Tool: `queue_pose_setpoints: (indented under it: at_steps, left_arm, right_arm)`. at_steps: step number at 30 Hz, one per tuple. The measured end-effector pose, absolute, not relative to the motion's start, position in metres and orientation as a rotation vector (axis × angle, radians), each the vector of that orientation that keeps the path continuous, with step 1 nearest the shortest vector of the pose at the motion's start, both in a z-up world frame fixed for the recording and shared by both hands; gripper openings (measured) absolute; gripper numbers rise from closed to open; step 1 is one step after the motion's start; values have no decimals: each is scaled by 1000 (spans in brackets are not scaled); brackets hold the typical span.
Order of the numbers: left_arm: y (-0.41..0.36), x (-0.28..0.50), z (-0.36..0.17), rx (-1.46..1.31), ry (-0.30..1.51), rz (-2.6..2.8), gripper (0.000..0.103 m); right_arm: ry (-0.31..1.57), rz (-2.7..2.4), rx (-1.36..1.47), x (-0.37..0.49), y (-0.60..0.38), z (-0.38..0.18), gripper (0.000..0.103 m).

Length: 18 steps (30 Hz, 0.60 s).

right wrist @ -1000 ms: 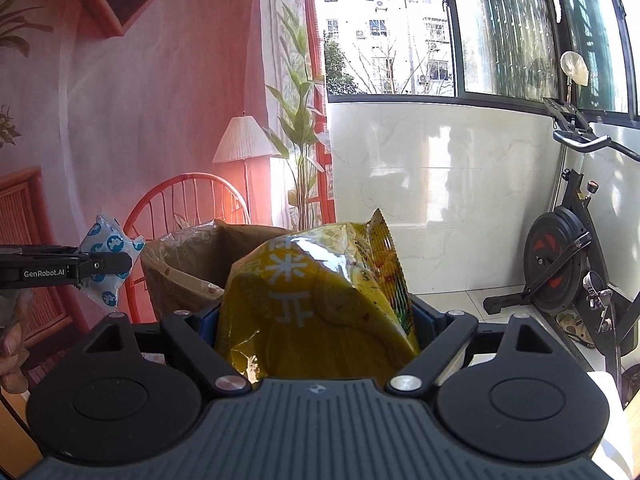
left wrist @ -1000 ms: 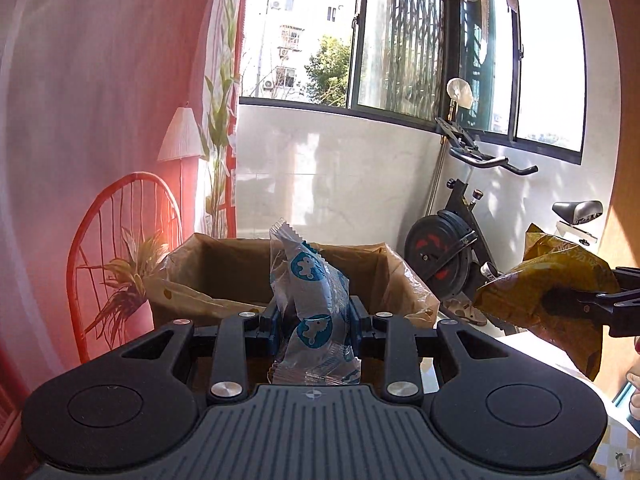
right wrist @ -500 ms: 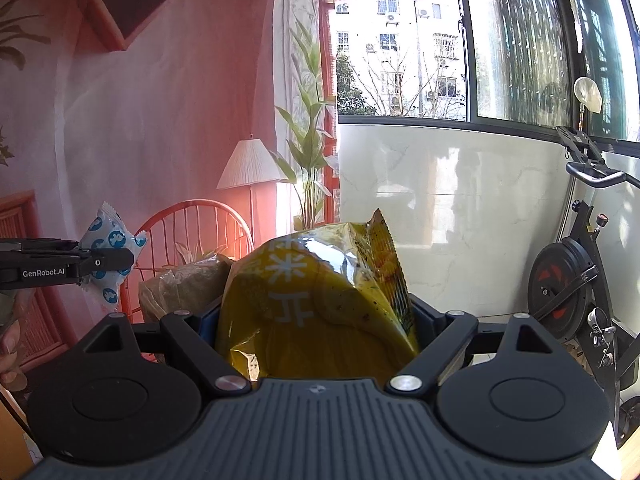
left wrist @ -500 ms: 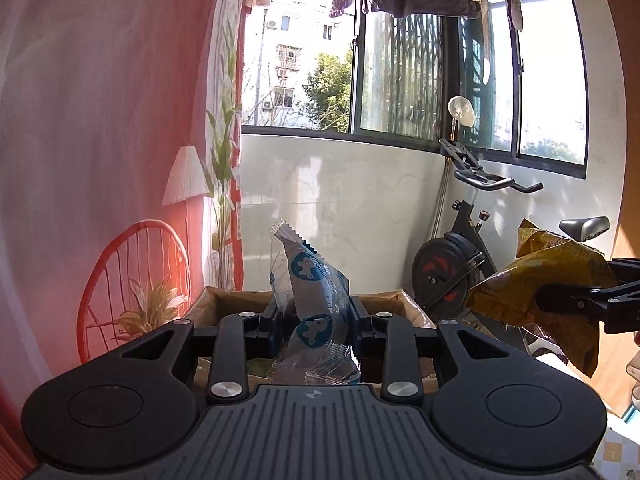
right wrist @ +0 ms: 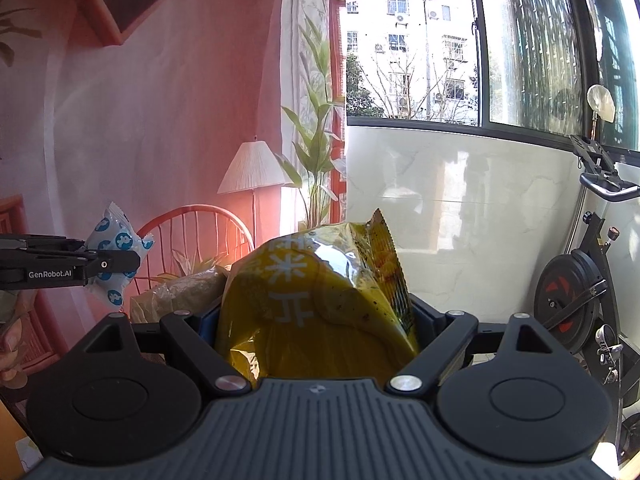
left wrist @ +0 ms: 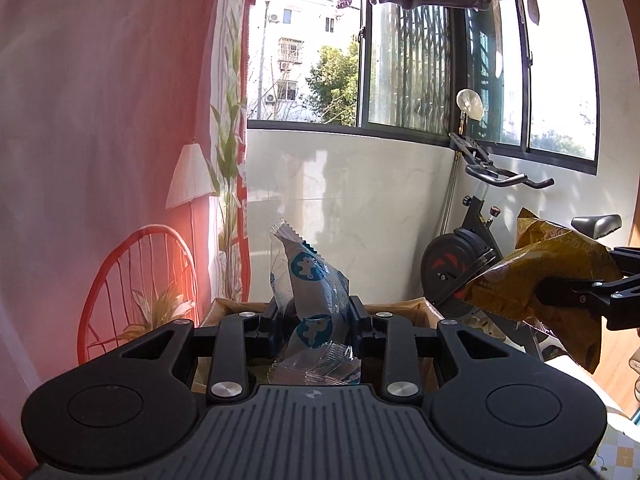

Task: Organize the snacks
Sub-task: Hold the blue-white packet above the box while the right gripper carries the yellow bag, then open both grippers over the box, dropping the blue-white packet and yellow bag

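Left gripper [left wrist: 311, 316]: pinching a small clear snack packet with blue-and-white printed circles [left wrist: 310, 300]; the packet stands upright between the fingers, its crimped top edge above them.
Right gripper [right wrist: 316, 320]: clamped on a large yellow snack bag [right wrist: 320, 304]; the bag bulges out above and in front of the fingers, its sealed corner pointing up.
Position of snacks: both are held in the air, well apart from each other, the small packet to the left of the yellow bag.
Cardboard box [left wrist: 420, 308]: open-topped, lined with crumpled brown paper, sitting below and just beyond the left gripper; only its rim shows. Judged to be the likely drop point, though the views do not confirm it.
Surroundings: exercise bike [left wrist: 460, 268] to the right, a window behind, a painted wall with a lamp and chair to the left.
Risk, small packet: the film looks slick and the hold is low on the packet; a sudden tilt could let it slide out before it reaches the box.
Risk, yellow bag: the bag is air-filled; a harder squeeze could crush the contents or burst a seam.
Risk, release: the box interior is hidden, so a drop from height may miss the rim or land on the paper lining's edge.
Risk, clearance: swinging the right gripper outward could bring the bag against the exercise bike.
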<state>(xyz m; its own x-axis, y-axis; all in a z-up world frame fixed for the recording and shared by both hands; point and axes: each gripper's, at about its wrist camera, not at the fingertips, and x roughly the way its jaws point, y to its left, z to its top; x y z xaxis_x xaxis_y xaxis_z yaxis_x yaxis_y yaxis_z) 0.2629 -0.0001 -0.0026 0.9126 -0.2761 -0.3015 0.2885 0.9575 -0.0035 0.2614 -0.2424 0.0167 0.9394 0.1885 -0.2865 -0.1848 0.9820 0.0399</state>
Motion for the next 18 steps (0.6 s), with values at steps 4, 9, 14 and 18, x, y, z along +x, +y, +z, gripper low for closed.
queue_pose_setpoints:
  at_steps: [4,9,14,18]
  left_arm:
    - [1,278,0,46,316,-277,34]
    - [1,301,0,74,334,-262,34]
    - [4,326,-12,86,381,-243,34]
    - [4,342,-24,93,407,-229,35]
  right_arm:
    - [298,196,2,282,-237,15,88]
    - [317,216,3,312,-224,6,88]
    - [355,225,10,340,-211,-14,88]
    - [386,221,12,359,-202,-28,88]
